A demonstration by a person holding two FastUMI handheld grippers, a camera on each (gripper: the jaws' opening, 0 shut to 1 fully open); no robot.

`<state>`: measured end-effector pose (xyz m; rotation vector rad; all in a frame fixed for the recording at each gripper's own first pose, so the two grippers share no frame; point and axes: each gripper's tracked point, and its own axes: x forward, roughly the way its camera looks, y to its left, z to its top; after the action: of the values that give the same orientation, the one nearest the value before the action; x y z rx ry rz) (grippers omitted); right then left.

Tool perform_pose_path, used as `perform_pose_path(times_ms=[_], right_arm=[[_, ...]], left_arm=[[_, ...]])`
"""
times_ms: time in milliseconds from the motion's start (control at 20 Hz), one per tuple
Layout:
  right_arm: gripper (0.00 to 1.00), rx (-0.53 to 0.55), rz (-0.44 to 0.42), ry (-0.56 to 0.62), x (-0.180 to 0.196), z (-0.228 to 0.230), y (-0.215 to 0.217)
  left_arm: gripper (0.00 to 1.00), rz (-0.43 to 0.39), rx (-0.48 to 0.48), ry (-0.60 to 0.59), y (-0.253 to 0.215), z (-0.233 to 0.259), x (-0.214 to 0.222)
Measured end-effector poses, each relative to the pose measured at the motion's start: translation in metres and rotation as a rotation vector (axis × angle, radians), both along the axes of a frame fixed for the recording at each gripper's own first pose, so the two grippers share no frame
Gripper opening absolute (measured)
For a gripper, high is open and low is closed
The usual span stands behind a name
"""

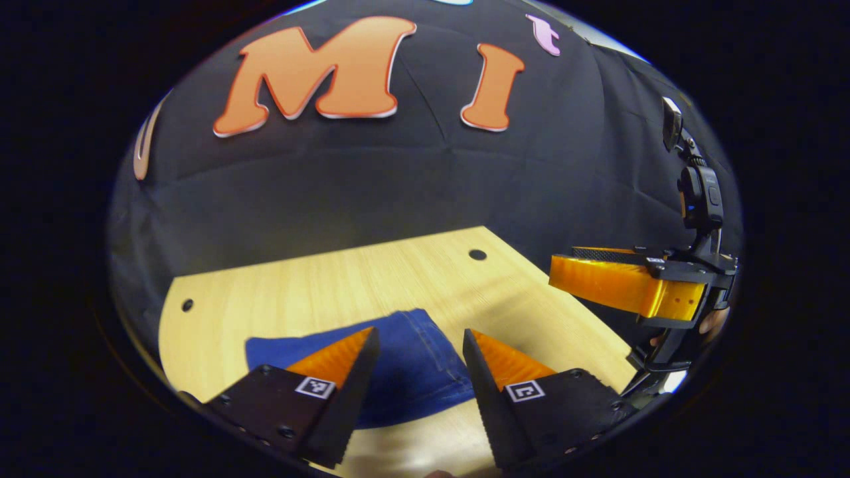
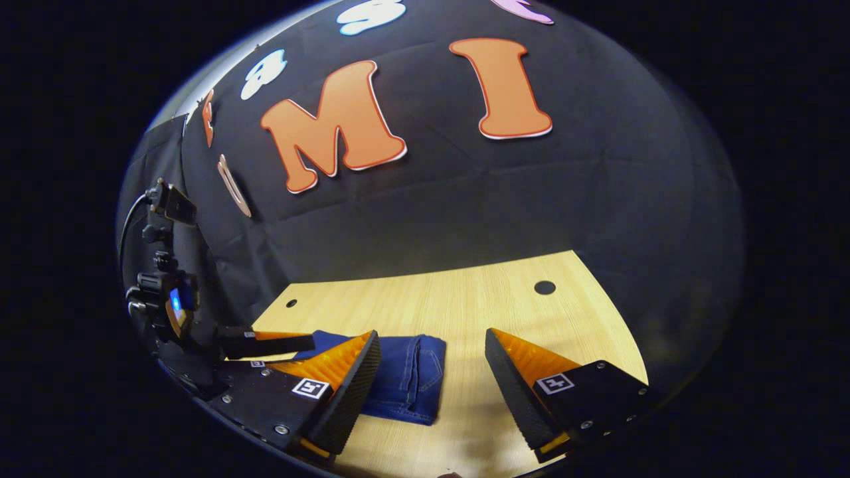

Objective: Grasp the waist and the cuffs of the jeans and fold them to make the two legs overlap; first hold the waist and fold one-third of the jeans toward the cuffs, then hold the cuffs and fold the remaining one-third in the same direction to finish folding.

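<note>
The blue jeans point(image 1: 405, 372) lie folded into a compact bundle on the wooden table point(image 1: 319, 292). In the left gripper view my left gripper point(image 1: 420, 342) is open above the bundle, its fingers apart and holding nothing. Off to the right in that view, the right gripper point(image 1: 624, 282) hovers over the table's edge. In the right gripper view the jeans point(image 2: 405, 378) sit at lower left with a back pocket showing. My right gripper point(image 2: 431, 345) is open above the table point(image 2: 478, 299), beside the bundle's right edge. The left gripper point(image 2: 265, 344) reaches over the jeans from the left.
The tabletop has small dark holes point(image 1: 477, 254) point(image 2: 544, 287) near its far corners. The black cloth wall point(image 1: 398, 186) stands right behind the table's far edge. Bare wood lies to the right of the jeans in the right gripper view.
</note>
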<state>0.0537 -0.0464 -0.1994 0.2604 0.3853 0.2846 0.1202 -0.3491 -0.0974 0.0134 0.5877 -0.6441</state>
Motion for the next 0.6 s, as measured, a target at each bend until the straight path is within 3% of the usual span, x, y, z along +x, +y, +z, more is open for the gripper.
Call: perform_pose_path(times_ms=[250, 450, 600], right_arm=[[0.97, -0.064, 0.011, -0.148, 0.0, 0.044, 0.029], [0.97, -0.051, 0.02, -0.273, -0.009, 0.085, 0.055], [0.97, -0.033, 0.025, -0.375, -0.016, 0.113, 0.069]], left_arm=[[0.86, 0.139, -0.05, -0.164, 0.034, 0.059, 0.02], [0.98, 0.265, -0.064, -0.359, 0.064, 0.101, 0.033], [0.97, 0.36, -0.063, -0.459, 0.101, 0.126, 0.035]])
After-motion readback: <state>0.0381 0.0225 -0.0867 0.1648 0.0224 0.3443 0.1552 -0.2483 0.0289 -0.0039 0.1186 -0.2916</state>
